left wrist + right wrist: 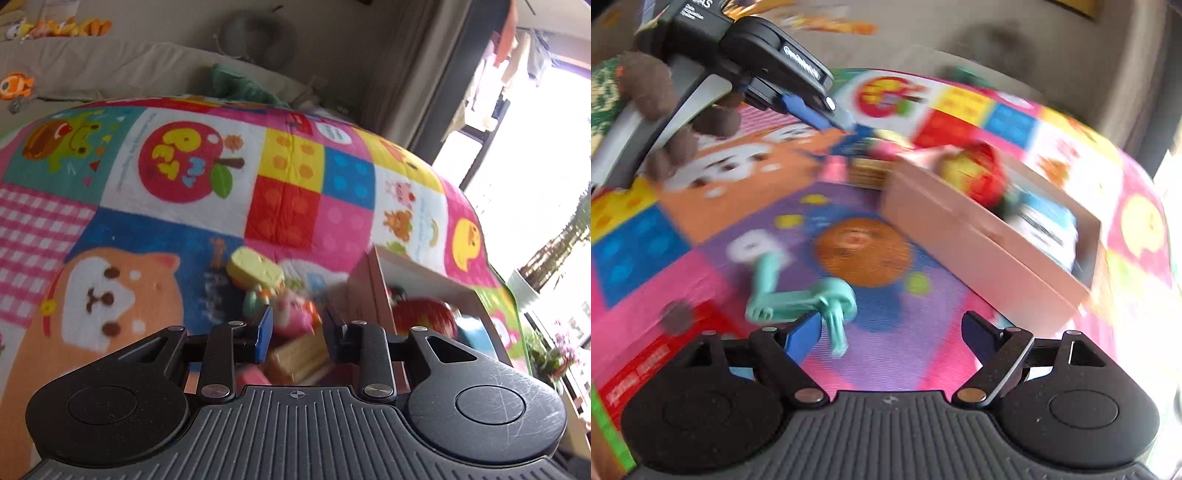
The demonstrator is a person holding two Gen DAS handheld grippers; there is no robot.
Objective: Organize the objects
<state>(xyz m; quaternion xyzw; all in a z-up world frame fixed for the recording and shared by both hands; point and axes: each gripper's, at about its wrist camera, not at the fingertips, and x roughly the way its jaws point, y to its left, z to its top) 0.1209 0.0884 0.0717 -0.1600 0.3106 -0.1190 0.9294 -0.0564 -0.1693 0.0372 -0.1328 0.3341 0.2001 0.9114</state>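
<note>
My left gripper is open just above a pile of small toys on the colourful mat: a pink toy, a yellow cheese-like piece and a tan block. A pink open box to the right holds a red-and-yellow apple toy. My right gripper is open and empty over the mat, with a mint-green toy by its left finger. The box, the apple and the left gripper show in the blurred right wrist view.
The play mat covers the floor. A beige cushion with plush toys lies at the back. A bright window and plants are to the right. A gloved hand holds the left gripper.
</note>
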